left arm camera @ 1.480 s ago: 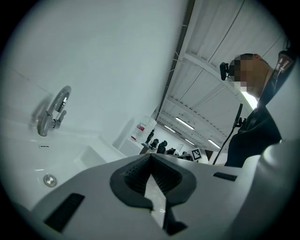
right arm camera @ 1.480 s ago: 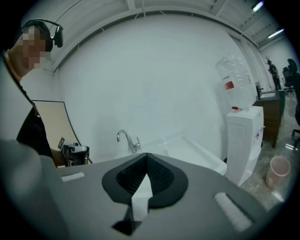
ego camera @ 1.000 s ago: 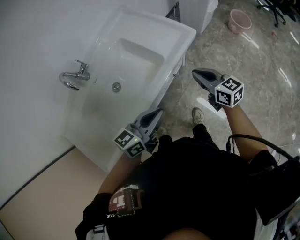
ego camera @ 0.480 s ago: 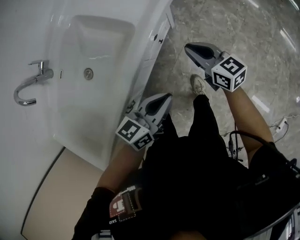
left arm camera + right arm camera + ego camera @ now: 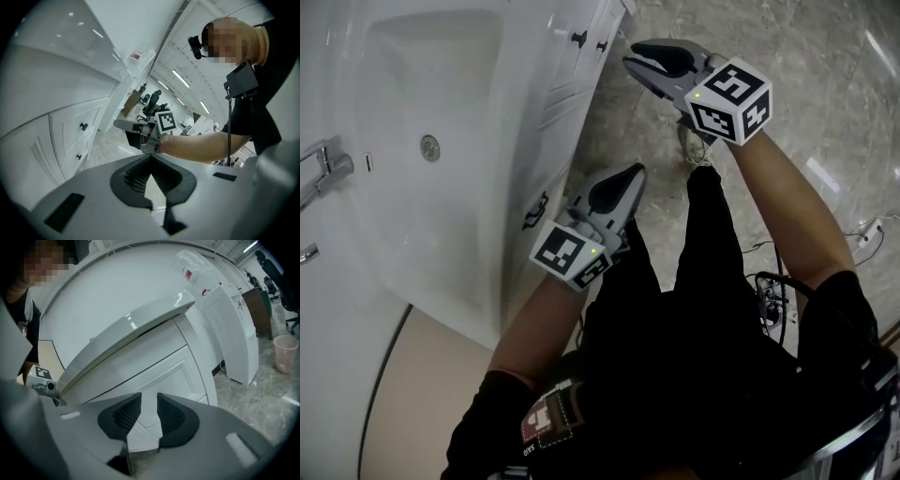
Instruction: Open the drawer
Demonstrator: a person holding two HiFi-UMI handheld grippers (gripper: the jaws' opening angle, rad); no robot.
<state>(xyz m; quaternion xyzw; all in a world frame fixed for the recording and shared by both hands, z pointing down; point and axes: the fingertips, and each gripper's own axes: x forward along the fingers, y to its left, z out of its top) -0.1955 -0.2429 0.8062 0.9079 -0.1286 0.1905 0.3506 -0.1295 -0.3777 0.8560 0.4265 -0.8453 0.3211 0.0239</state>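
Two claws [image 5: 631, 172] [image 5: 629, 60], two black knobs [image 5: 578, 37] [image 5: 602, 45], one sink [image 5: 517, 111], one faucet [image 5: 324, 167], one pink bucket [image 5: 284, 352].

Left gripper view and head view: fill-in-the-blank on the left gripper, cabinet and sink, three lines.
The left gripper has its jaws ___, with nothing between them.
The round knobs on the cabinet are ___ in colour.
The drain sits in the bottom of the white ___.
Missing words: shut; black; sink.

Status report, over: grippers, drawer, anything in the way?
Left gripper shut, empty. Right gripper jaws have just been opening, nothing between them. Drawer shut, untouched. No obstruction seen.
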